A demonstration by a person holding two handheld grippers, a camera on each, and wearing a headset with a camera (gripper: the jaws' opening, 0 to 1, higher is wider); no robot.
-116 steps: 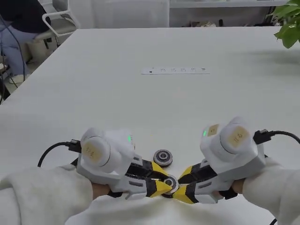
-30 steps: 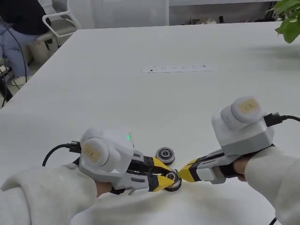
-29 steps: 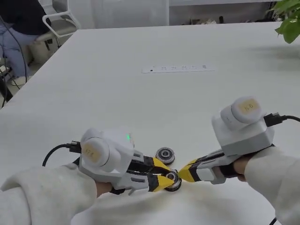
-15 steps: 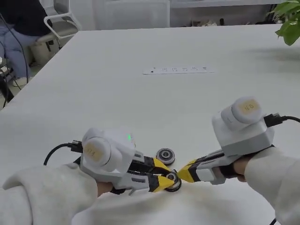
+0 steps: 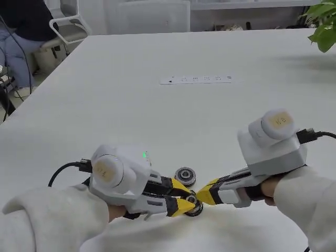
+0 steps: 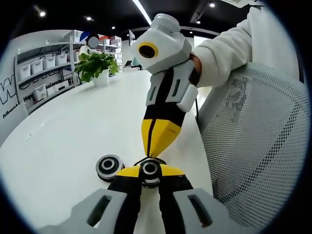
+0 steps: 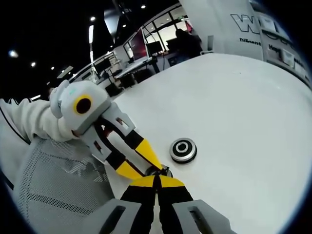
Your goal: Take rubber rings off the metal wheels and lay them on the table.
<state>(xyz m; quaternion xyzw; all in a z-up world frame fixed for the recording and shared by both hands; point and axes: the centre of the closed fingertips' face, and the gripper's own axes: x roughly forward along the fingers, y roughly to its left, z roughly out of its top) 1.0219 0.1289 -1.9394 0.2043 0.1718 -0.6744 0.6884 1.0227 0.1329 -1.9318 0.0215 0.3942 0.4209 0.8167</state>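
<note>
A small metal wheel (image 6: 149, 171) with a black rubber ring sits between the yellow jaw tips of my left gripper (image 6: 149, 176), which is shut on it just above the white table (image 5: 157, 121). In the head view this wheel (image 5: 195, 208) is at the near edge, with the left gripper (image 5: 188, 202) coming from the left. My right gripper (image 5: 201, 198) meets it from the right, its jaws shut on the black ring at the wheel's rim (image 6: 146, 160). A second wheel (image 5: 184, 176) lies flat on the table just beyond, ring on, also visible in the right gripper view (image 7: 183, 149).
A white power strip (image 5: 195, 79) lies mid-table, far from the work. A green plant (image 5: 323, 26) stands at the far right corner, and an office chair (image 5: 65, 26) at the far left. A mesh chair back (image 6: 253, 146) is close behind the near edge.
Since 3.9 s ago my right gripper has rolled and lifted its body, tips still at the held wheel. Over the last second nothing has visibly moved.
</note>
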